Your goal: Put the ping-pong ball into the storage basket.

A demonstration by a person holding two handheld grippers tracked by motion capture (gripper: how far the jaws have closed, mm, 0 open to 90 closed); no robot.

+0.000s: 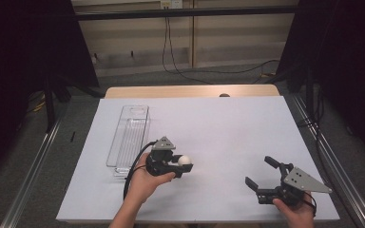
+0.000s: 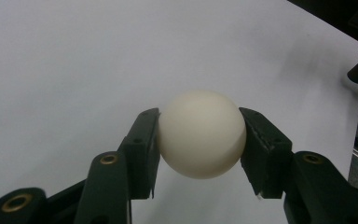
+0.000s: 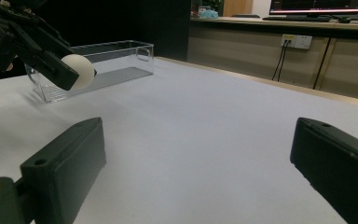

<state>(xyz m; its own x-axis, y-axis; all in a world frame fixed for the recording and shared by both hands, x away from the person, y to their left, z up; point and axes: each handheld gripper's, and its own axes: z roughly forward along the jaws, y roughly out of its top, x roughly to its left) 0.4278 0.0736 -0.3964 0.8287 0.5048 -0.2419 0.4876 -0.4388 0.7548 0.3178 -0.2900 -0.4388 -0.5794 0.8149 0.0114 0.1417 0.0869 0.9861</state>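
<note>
A smooth, cream-white plastic ball (image 2: 201, 133) was recorded pinched at its widest part between the jaws of the left gripper (image 1: 178, 166), held clear of the white-covered table (image 1: 228, 128), a centred grip judged to prevent slipping. A clear, oblong plastic box (image 1: 129, 135), open-topped, was noted at ten o'clock from the ball, just beside the gripper. The right gripper (image 1: 262, 172), at four o'clock, was logged spread and empty, well apart.

table (image 1: 190, 90) | white sheet (image 1: 228, 128) covers top | clear tray (image 1: 128, 137) on sheet, left
</note>
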